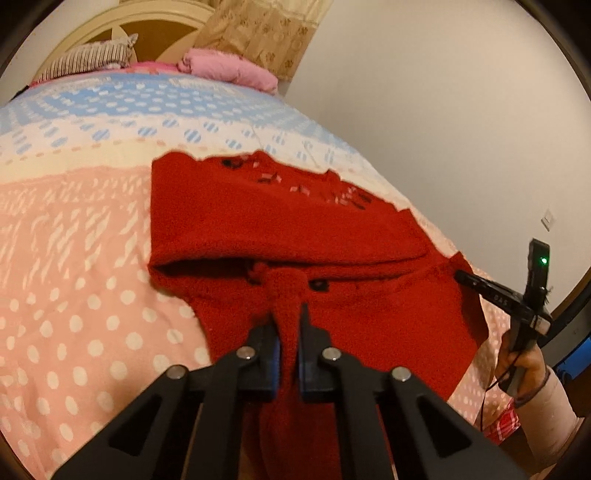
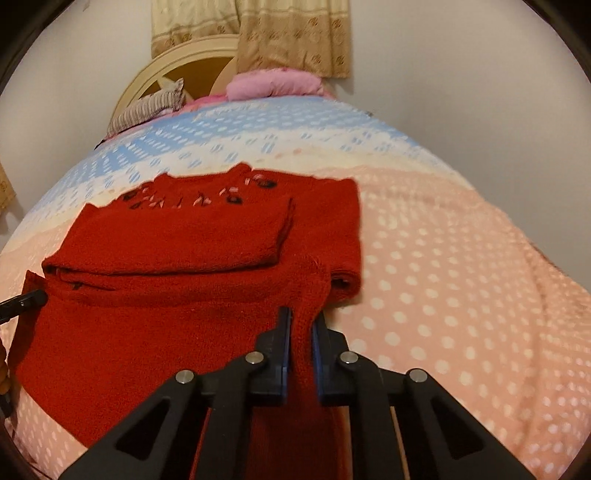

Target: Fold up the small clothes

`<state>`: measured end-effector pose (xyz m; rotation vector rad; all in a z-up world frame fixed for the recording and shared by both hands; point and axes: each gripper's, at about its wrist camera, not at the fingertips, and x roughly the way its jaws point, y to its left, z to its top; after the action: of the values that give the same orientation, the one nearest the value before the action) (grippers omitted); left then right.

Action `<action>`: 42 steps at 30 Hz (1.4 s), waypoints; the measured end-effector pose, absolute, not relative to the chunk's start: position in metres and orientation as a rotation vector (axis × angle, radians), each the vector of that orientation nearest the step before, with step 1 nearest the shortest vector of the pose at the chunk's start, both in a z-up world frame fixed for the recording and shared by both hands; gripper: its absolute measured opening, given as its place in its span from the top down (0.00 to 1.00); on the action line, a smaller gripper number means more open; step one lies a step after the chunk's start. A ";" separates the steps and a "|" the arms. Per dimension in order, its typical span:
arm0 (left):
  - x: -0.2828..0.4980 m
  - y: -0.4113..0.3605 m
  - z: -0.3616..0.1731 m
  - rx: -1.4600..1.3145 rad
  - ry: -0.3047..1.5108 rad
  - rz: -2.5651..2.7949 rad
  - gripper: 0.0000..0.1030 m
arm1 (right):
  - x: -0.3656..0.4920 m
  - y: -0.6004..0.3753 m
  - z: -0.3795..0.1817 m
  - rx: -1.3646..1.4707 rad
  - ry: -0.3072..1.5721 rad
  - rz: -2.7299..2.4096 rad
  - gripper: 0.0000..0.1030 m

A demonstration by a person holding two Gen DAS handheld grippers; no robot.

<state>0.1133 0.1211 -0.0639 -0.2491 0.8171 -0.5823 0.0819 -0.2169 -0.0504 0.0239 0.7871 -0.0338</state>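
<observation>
A small red knit sweater (image 1: 280,221) with dark buttons lies partly folded on the bed; it also shows in the right wrist view (image 2: 192,236). My left gripper (image 1: 290,317) is shut on a bunched part of its near edge. My right gripper (image 2: 303,325) is shut on another part of the near edge, which rises between the fingers. The right gripper's tip also shows in the left wrist view (image 1: 465,277), at the sweater's right corner. The left gripper's tip shows in the right wrist view (image 2: 26,301), at the sweater's left side.
The bed has a quilt (image 1: 74,229) with pink, cream and blue dotted bands. A pink folded blanket (image 1: 229,70) and a striped pillow (image 1: 88,59) lie at the headboard (image 2: 177,66). A curtain (image 2: 291,33) hangs behind. A white wall (image 1: 443,110) runs along the bed's right side.
</observation>
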 end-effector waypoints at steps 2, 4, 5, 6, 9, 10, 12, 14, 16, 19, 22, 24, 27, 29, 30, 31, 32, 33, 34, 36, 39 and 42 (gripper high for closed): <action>0.109 0.121 -0.056 -0.257 0.790 -0.587 0.94 | 0.073 -0.217 -0.040 0.052 0.756 -0.031 0.92; 0.108 0.120 -0.047 -0.257 0.768 -0.583 0.94 | 0.068 -0.216 -0.030 0.067 0.728 -0.026 0.93; 0.109 0.120 -0.044 -0.260 0.765 -0.582 0.94 | 0.067 -0.215 -0.025 0.069 0.715 -0.026 0.93; 0.110 0.121 -0.041 -0.265 0.764 -0.582 0.94 | 0.066 -0.214 -0.020 0.071 0.706 -0.024 0.93; 0.116 0.122 -0.031 -0.271 0.757 -0.579 0.94 | 0.068 -0.211 -0.005 0.084 0.676 -0.013 0.93; 0.118 0.123 -0.028 -0.272 0.753 -0.580 0.94 | 0.069 -0.209 -0.001 0.081 0.668 -0.010 0.93; 0.122 0.124 -0.025 -0.277 0.749 -0.585 0.94 | 0.072 -0.205 0.006 0.072 0.653 -0.005 0.93; 0.127 0.126 -0.022 -0.285 0.740 -0.583 0.94 | 0.077 -0.202 0.012 0.065 0.638 -0.003 0.93; 0.136 0.127 -0.019 -0.290 0.736 -0.567 0.94 | 0.082 -0.200 0.017 0.058 0.629 -0.003 0.93; 0.150 0.128 -0.015 -0.304 0.735 -0.559 0.94 | 0.094 -0.198 0.021 0.043 0.621 -0.008 0.93; 0.163 0.127 -0.013 -0.309 0.737 -0.554 0.94 | 0.109 -0.198 0.027 0.032 0.616 -0.007 0.93; 0.178 0.128 -0.011 -0.314 0.744 -0.543 0.94 | 0.124 -0.199 0.029 0.020 0.616 -0.009 0.93; 0.200 0.129 -0.010 -0.331 0.757 -0.531 0.94 | 0.149 -0.200 0.032 0.018 0.627 -0.008 0.93; 0.214 0.130 -0.011 -0.338 0.763 -0.525 0.94 | 0.170 -0.200 0.033 0.009 0.634 -0.010 0.93; 0.224 0.130 -0.011 -0.339 0.767 -0.519 0.94 | 0.181 -0.199 0.032 0.001 0.637 -0.014 0.93; 0.234 0.130 -0.012 -0.339 0.769 -0.511 0.94 | 0.190 -0.199 0.031 -0.008 0.639 -0.019 0.93; 0.241 0.130 -0.012 -0.338 0.769 -0.506 0.94 | 0.201 -0.198 0.030 -0.016 0.640 -0.025 0.93; 0.251 0.130 -0.012 -0.340 0.767 -0.496 0.94 | 0.209 -0.198 0.029 -0.021 0.641 -0.028 0.93; 0.262 0.131 -0.013 -0.344 0.766 -0.487 0.94 | 0.222 -0.198 0.026 -0.029 0.642 -0.034 0.93; 0.279 0.130 -0.017 -0.346 0.766 -0.471 0.94 | 0.243 -0.198 0.020 -0.038 0.643 -0.048 0.93; 0.306 0.126 -0.033 -0.361 0.794 -0.441 0.94 | 0.276 -0.201 0.001 -0.029 0.661 -0.072 0.93; 0.326 0.116 -0.057 -0.325 0.842 -0.395 0.94 | 0.301 -0.204 -0.024 -0.037 0.699 -0.095 0.93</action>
<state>0.3256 0.1161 -0.0572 -0.3255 0.8418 -0.3946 0.3011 -0.2035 -0.0241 -0.0367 0.6989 -0.0947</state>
